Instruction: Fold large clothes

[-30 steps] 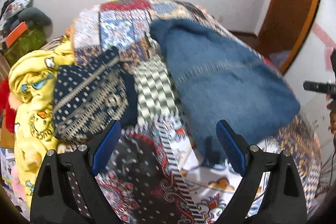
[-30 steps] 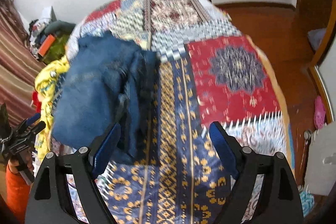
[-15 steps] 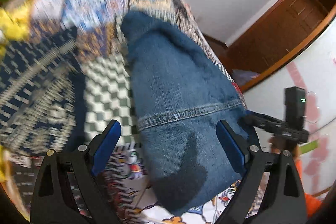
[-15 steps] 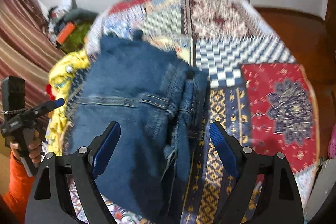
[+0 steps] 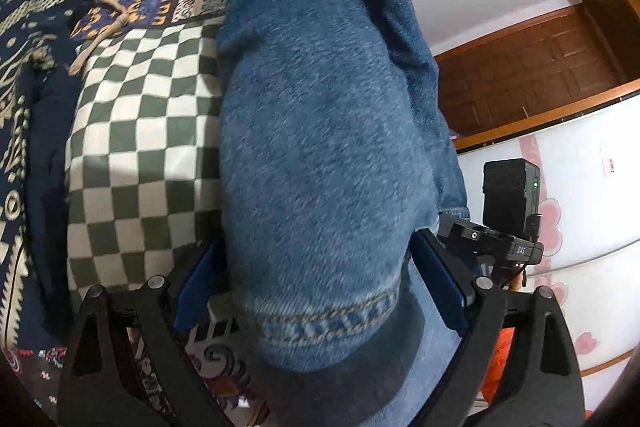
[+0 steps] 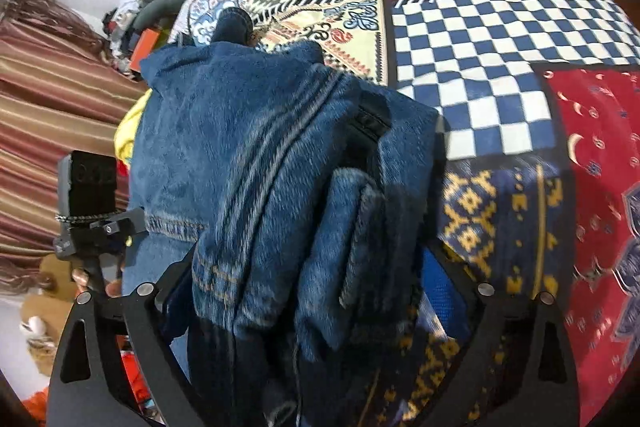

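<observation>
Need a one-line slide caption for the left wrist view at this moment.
Left gripper, open, straddles the hem end of folded blue jeans on a patchwork quilt.

blue denim jeans [image 5: 328, 147] lie folded lengthwise in bunched layers on the patchwork bedspread [image 6: 480, 39], stitched seams showing.

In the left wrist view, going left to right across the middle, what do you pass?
Dark navy patterned cloth → green and white checkered patch → blue jeans → brown wooden door
</observation>
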Available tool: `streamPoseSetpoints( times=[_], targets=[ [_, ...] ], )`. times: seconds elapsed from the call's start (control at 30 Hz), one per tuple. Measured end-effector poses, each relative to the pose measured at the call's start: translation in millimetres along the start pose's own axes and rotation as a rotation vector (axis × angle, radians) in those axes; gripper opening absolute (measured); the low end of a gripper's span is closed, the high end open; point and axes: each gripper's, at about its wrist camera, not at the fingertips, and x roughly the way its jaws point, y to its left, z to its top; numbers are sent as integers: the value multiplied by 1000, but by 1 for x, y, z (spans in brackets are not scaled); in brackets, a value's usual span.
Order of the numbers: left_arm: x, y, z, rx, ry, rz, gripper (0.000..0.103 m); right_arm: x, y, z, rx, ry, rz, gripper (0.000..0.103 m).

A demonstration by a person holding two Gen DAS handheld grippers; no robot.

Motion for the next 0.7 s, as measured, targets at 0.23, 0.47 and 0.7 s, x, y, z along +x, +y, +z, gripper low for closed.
streamPoseSetpoints(
  times=[0.23,0.47,0.7],
  targets=[
    [-2,-19,0,41,-32,12,60,-7,7,-5,5,-17,29,67],
    [-34,-60,-11,169,-89,29,47,-20,34,-6,-27,-50,0,39],
    [-124,-93,-23,295,-220,71,45,-45,102,-9,-144,-134,-27,35]
  ],
)
